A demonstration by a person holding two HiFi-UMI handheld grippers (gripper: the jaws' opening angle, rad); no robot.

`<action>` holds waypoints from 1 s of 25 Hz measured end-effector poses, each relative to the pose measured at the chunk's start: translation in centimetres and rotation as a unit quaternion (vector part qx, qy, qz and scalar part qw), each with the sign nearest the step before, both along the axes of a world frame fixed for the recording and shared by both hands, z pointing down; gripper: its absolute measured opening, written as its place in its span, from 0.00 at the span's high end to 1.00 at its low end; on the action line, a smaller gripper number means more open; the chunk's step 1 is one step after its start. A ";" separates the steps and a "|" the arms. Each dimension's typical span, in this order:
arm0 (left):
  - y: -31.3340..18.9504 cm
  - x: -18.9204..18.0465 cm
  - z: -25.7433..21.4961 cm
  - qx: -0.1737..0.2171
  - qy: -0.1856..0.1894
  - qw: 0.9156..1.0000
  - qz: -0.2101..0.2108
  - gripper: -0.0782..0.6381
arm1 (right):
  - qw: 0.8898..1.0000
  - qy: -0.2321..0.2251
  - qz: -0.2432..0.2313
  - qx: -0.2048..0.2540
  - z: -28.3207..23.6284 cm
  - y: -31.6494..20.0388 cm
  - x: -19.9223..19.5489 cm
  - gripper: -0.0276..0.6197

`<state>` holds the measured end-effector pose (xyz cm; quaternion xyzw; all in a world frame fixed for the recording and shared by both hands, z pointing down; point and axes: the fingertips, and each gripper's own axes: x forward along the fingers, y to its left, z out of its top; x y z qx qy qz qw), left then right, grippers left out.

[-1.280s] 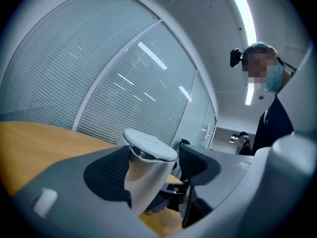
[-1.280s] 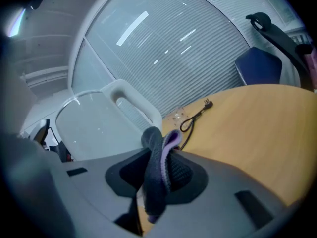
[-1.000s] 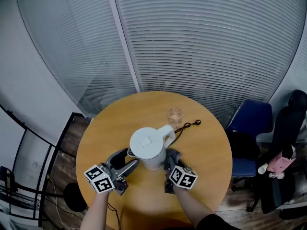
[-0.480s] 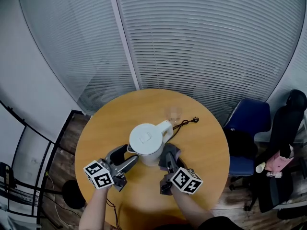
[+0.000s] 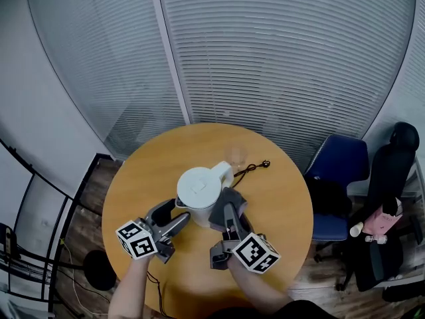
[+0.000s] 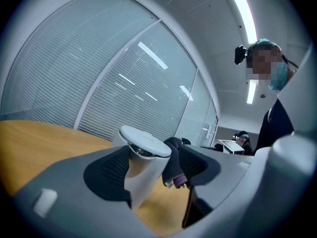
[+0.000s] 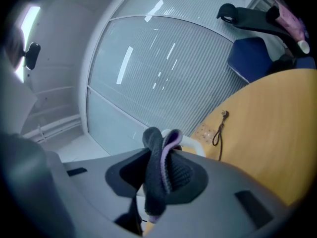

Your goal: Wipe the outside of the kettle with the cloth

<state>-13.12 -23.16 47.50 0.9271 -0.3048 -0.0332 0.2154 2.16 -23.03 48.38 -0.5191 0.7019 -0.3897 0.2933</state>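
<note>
A white kettle (image 5: 199, 190) with a flat lid stands in the middle of the round wooden table (image 5: 285, 211), its handle pointing to the far right. My left gripper (image 5: 180, 212) is open, and its fingertips sit at the kettle's near-left side; the kettle (image 6: 143, 157) shows ahead between the jaws. My right gripper (image 5: 228, 212) is shut on a dark grey cloth (image 5: 224, 203) with a purple edge, and the cloth is pressed against the kettle's right side below the handle. In the right gripper view the cloth (image 7: 158, 172) stands pinched between the pads, hiding most of the kettle (image 7: 190, 145).
A clear glass (image 5: 236, 155) and a dark cord with a plug (image 5: 252, 169) lie beyond the kettle. A blue chair (image 5: 339, 171) and a black chair (image 5: 392, 165) stand right of the table. Window blinds run behind the table.
My right gripper has carried the cloth left and farther along the kettle's right side, toward the handle. The left gripper has stayed nearly in place by the kettle.
</note>
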 end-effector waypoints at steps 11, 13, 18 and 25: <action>0.8 0.2 0.1 -0.005 0.007 1.000 0.008 0.47 | 0.999 0.008 0.003 -0.040 3.2 -0.2 -0.7 0.82; 1.1 0.4 0.0 -0.005 0.007 1.000 0.011 0.47 | 0.999 0.008 0.002 -0.054 4.2 -0.5 -0.6 0.82; 2.0 0.8 0.1 -0.004 0.010 1.000 0.020 0.47 | 0.997 0.036 0.000 -0.070 6.5 -1.4 -0.4 0.82; 2.6 1.0 0.1 -0.001 0.018 1.000 0.018 0.47 | 0.990 0.055 -0.001 -0.132 12.0 -1.7 -0.1 0.82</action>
